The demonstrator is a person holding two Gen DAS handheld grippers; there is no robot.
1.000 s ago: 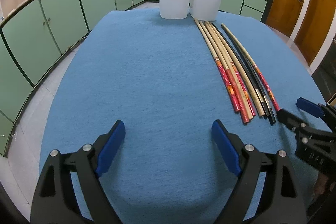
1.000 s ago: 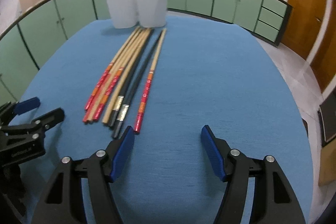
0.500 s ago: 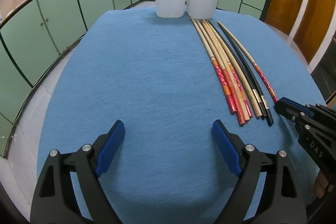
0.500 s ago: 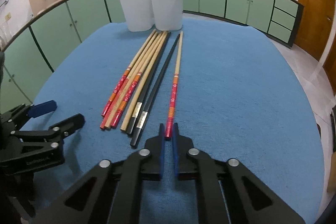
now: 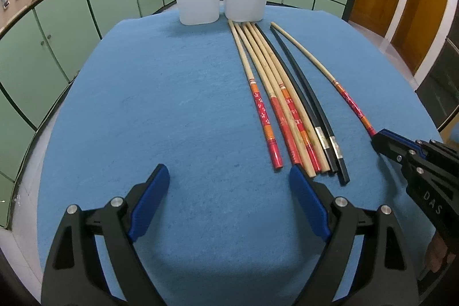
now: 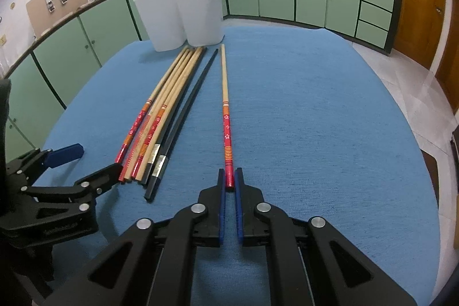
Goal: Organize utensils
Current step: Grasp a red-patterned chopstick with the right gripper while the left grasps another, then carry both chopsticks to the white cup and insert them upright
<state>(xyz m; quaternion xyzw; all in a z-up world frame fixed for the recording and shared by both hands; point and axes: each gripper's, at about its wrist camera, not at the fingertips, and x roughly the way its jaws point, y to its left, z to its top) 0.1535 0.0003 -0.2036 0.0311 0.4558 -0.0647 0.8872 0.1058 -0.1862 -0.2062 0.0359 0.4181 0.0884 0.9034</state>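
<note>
Right gripper [image 6: 229, 181] jaws clenched on lone chopstick [image 6: 224, 93], left gripper [image 5: 229, 185] jaws released

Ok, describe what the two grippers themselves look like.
Both match: the left gripper and right gripper have black angular frames with triangular cut-outs, silver round bolts at the joints and flat blue pads inside each finger. White lettering marks the right one's side. No cables or sleeves are visible.

Both wrist views low over blue table [image 5: 172, 93], facing 2 white bins [image 6: 178, 16]; shared: chopsticks [image 5: 287, 111].
</note>
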